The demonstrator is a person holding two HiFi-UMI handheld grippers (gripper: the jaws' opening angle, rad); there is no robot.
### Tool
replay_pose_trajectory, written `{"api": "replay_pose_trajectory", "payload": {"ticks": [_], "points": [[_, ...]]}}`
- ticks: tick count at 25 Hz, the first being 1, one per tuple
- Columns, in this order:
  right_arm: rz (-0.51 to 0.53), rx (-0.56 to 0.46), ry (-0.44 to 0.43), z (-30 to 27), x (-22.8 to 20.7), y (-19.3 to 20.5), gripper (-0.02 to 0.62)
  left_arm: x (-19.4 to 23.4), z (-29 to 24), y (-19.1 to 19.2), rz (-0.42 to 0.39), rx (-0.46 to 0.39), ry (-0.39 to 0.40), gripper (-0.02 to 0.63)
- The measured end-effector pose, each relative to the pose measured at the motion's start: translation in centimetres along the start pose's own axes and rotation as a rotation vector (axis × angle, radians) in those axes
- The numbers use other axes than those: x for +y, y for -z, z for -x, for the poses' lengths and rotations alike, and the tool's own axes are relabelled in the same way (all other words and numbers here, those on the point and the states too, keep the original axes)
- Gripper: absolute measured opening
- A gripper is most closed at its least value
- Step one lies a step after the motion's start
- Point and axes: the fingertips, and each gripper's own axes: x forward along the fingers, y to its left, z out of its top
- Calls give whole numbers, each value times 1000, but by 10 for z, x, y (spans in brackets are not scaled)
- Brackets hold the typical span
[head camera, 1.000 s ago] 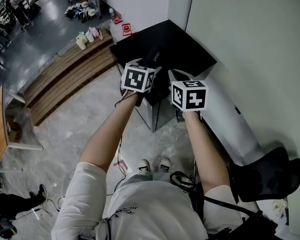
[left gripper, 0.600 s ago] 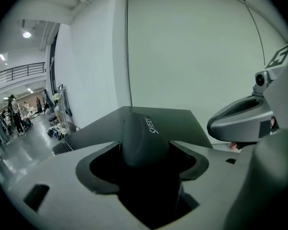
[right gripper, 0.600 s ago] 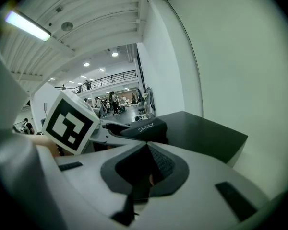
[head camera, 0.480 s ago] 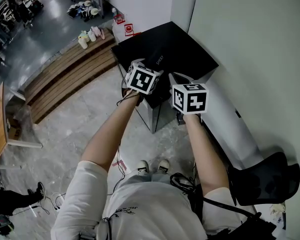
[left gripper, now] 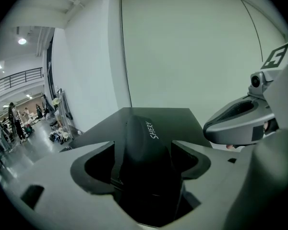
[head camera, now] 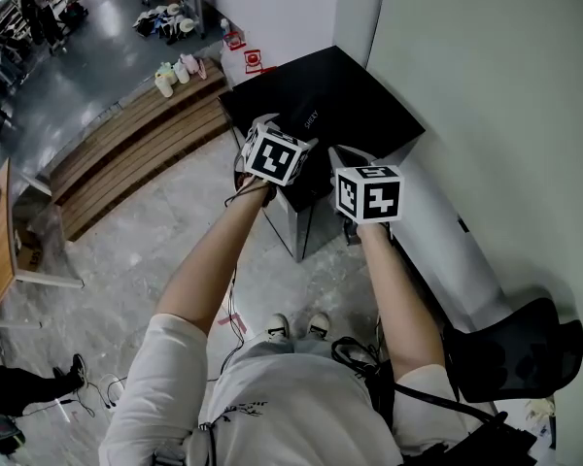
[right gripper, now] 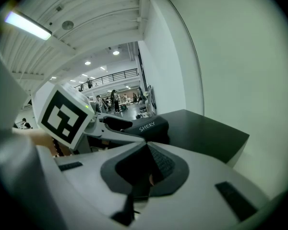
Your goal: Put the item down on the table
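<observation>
A black pouch [head camera: 307,121] printed "SHERY" lies on the near edge of the black table [head camera: 364,95]. My left gripper [head camera: 293,134] reaches over it. In the left gripper view the pouch [left gripper: 149,133] sits between the jaws of the left gripper [left gripper: 144,146], which are opening wide; a strip of table shows beside the pouch on the left. My right gripper [head camera: 342,155] hovers just to the right, shut with nothing in it. In the right gripper view its tips [right gripper: 146,145] meet, and the pouch [right gripper: 151,127] lies ahead on the table [right gripper: 206,133].
The table stands in a corner against pale walls, with a grey cabinet [head camera: 296,223] beneath. A white tube [head camera: 447,231] leans along the right wall. A black chair [head camera: 515,348] is at lower right, wooden steps [head camera: 126,144] at left.
The left gripper has shifted slightly forward over the table's edge and its marker cube has turned a little. The right gripper has barely moved.
</observation>
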Motion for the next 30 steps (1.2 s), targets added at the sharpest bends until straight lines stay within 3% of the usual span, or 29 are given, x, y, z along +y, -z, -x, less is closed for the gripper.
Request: {"api": "replay_pose_trajectory", "payload": {"ticks": [9, 12, 14, 19, 22, 30], "points": [[48, -24, -2, 29, 14, -5, 5, -9, 54, -24, -8, -72, 19, 356], [73, -29, -19, 50, 30, 5, 5, -25, 93, -17, 51, -138, 36, 294], [78, -24, -39, 65, 42, 20, 5, -40, 118, 0, 71, -168, 39, 214], [83, -16, -51, 89, 68, 58, 4, -89, 148, 61, 38, -163, 14, 87], [87, -15, -31, 99, 79, 82, 5, -108, 156, 93, 84, -161, -33, 11], [13, 6, 6, 130, 97, 153, 5, -144, 185, 153, 202, -146, -82, 8]]}}
